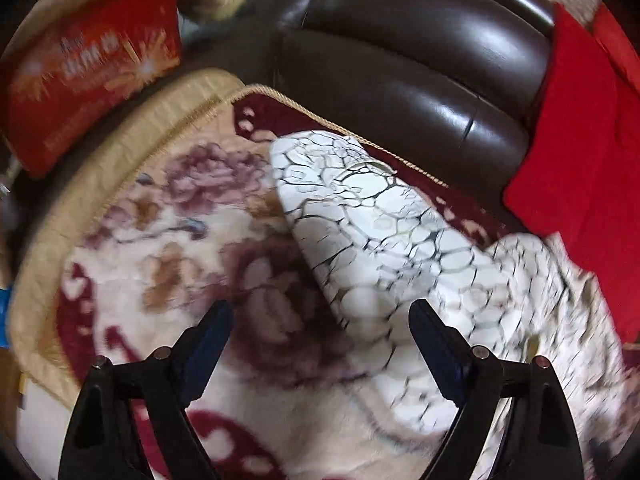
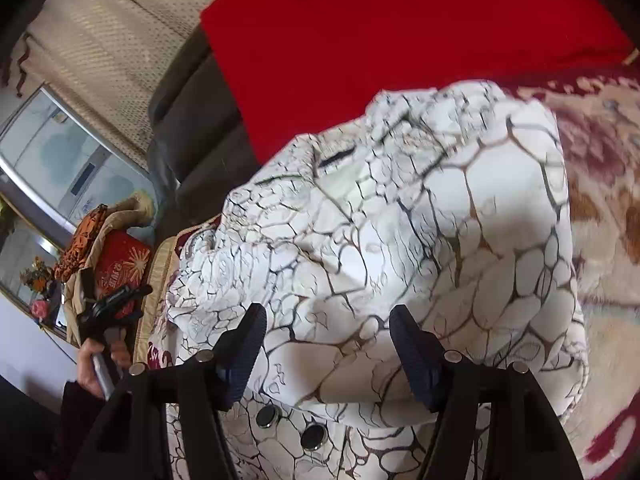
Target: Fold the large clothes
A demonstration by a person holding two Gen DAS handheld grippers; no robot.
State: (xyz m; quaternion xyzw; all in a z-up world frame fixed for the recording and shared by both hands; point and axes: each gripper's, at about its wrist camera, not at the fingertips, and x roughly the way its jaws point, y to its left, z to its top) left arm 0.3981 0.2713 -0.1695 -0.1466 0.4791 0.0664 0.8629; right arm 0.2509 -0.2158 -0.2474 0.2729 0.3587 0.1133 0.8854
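Right up close, we see the left gripper (image 1: 322, 320) with its jaws spread wide and nothing between them, hovering over the floral blanket (image 1: 168, 240) at the bottom of the left wrist view. Its blue-padded fingers (image 1: 210, 344) straddle the edge where the white crackle-print garment (image 1: 384, 232) meets the blanket. That garment runs as a long strip from lower right up toward centre frame, lying on the blanket, with blur on its right part.

In the right wrist view we see the right gripper (image 2: 328, 324) also spread apart, gripping nothing, poised over the same garment (image 2: 400, 220), which fills the middle of the frame in a rumpled heap. Two dark round buttons (image 2: 292, 426) show at bottom centre, between the fingers (image 2: 244, 344). We cannot tell if the fingertips touch the cloth.

Farther out, the blanket (image 2: 600, 184) shows at right of that frame. A red cloth (image 2: 400, 40) lies beyond the garment across the top, touching it. At lower left a hand (image 2: 96, 364) holds the other gripper's handle.

Back in the left view, beyond the blanket's gold trim, we see a dark brown leather sofa back (image 1: 420, 60) at top centre, the red cloth (image 1: 580, 140) draped at upper right, and a red printed cushion (image 1: 88, 68) at upper left.
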